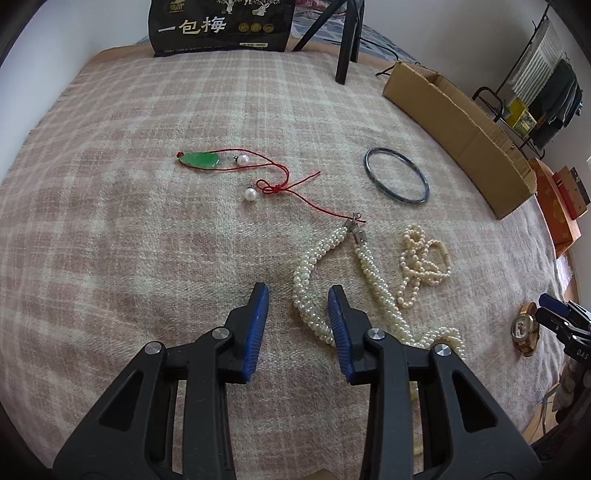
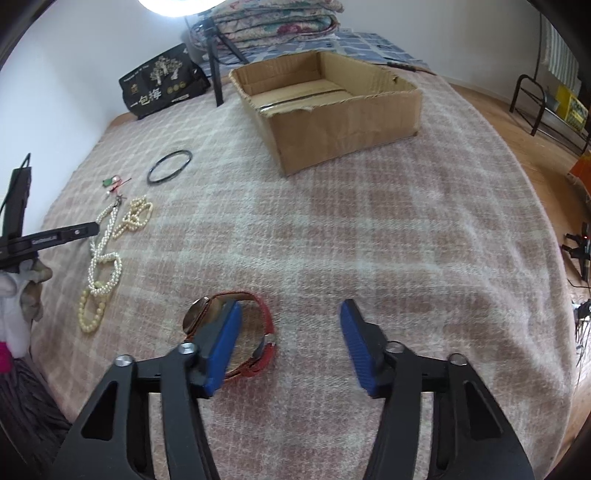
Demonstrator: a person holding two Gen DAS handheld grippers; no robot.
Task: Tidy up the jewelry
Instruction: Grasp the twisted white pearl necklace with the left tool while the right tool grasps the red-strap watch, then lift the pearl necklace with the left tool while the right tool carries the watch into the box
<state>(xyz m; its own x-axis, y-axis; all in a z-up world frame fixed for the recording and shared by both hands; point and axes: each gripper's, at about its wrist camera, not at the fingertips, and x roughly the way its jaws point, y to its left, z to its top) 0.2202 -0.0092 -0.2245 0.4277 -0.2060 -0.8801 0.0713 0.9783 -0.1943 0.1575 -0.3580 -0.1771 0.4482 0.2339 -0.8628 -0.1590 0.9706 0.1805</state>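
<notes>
Reading "一包梅", black bag (image 1: 221,26) stands behind cardboard box (image 2: 325,110); left tool (image 1: 299,325) apart over twisted pearl necklace (image 1: 314,280), right tool (image 2: 290,339) apart beside red-strapped watch (image 2: 258,332) on blanket (image 2: 369,240).

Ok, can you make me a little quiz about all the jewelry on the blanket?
1. True or false: the brown cardboard box already has jewelry in it.
2. Which piece lies between the left gripper fingers? A) dark round bangle B) twisted white pearl necklace C) green pendant on red cord
3. Fill in: the red-strapped watch with a gold case sits by the right gripper's ____ finger, as that camera sees it.

Key: 1 false, it looks empty; 2 B; 3 left.
</notes>
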